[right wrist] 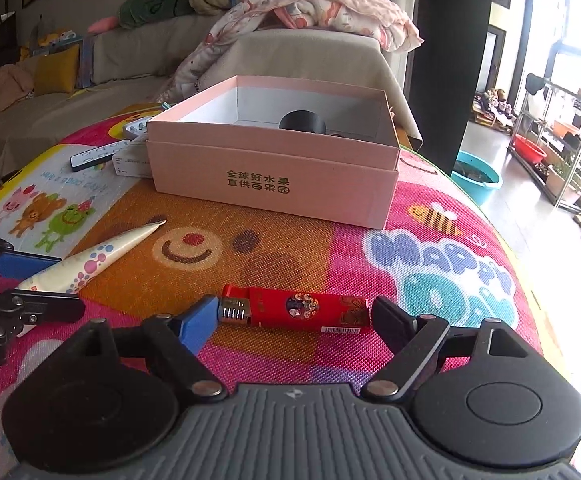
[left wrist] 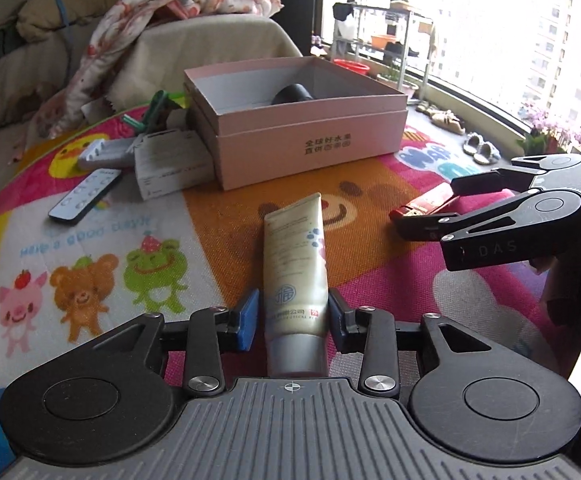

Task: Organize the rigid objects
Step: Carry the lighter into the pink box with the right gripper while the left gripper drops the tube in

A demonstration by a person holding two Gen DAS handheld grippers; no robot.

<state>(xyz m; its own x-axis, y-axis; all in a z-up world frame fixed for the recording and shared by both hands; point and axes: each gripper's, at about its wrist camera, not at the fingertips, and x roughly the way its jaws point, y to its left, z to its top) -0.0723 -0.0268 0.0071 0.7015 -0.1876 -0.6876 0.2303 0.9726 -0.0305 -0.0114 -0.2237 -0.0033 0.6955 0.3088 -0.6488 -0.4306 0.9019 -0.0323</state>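
Tube (left wrist: 295, 276) and red lighter (right wrist: 294, 311) lay just before the pink box (right wrist: 274, 176), so we set each hand-held gripper, left (left wrist: 293, 316) and right (right wrist: 292, 318), unclamped astride one for lifting.

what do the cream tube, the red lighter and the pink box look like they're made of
Cream tube: soft plastic by its look, slightly glossy, with a flat crimped end and a matte silvery cap.
Red lighter: probably hard plastic under a glossy printed wrap; the ribbed silver head looks like metal.
Pink box: cardboard, matte, with thin straight walls, a white inside and printed characters.
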